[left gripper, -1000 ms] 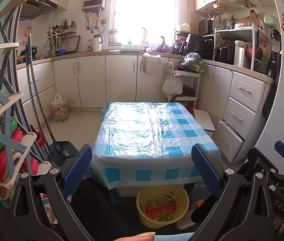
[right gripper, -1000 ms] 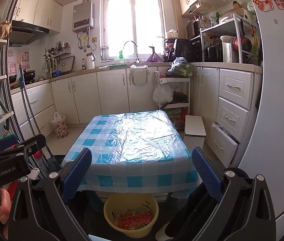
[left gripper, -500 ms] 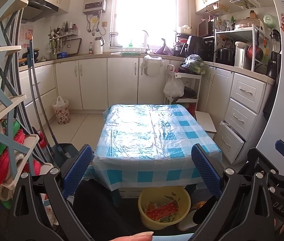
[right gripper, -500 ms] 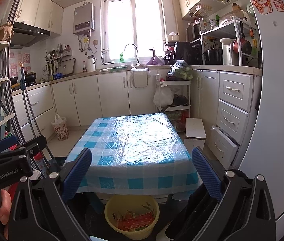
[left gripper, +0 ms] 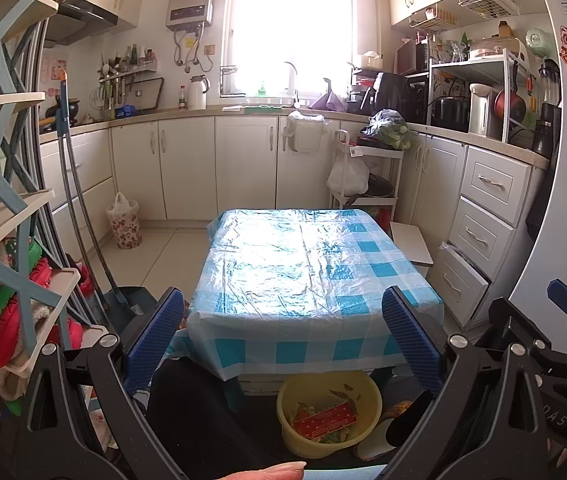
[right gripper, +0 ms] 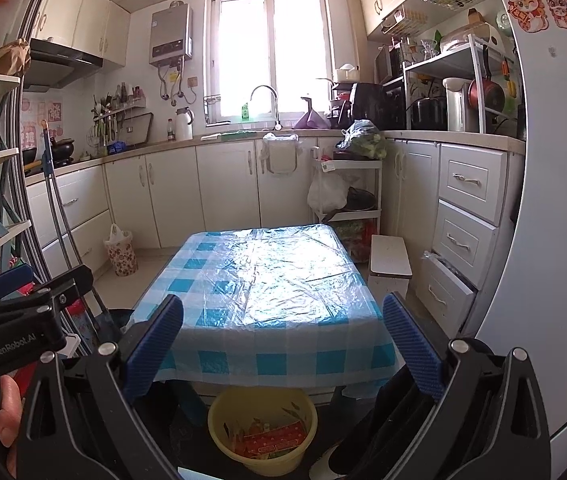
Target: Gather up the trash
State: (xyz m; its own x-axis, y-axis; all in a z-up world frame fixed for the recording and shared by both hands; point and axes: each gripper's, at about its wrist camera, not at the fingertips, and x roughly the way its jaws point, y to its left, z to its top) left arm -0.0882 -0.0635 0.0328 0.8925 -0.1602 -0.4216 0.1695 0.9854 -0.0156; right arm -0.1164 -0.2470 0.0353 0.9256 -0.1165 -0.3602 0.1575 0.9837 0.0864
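Note:
A yellow bin (left gripper: pixel 365 390) stands on the floor under the near edge of a low table (left gripper: pixel 303 264) with a blue checked cloth under clear plastic. The bin holds a red wrapper (left gripper: pixel 325 420) and other scraps. It also shows in the right wrist view (right gripper: pixel 219 420), with the table (right gripper: pixel 267 280) above it. My left gripper (left gripper: pixel 283 336) is open and empty, held back from the table. My right gripper (right gripper: pixel 281 340) is open and empty too. No trash shows on the tabletop.
A shelf rack (left gripper: pixel 11 240) with cloths stands close on the left, with mop handles (left gripper: pixel 79 208) beside it. A white stool (right gripper: pixel 389 258), a trolley (right gripper: pixel 347 188) and drawers (right gripper: pixel 463 236) are right. A floral bag (left gripper: pixel 125 222) sits by the cabinets.
Both grippers have drawn back and tilted up a little, so the table and bin sit slightly lower and farther in view. Both stay open and empty.

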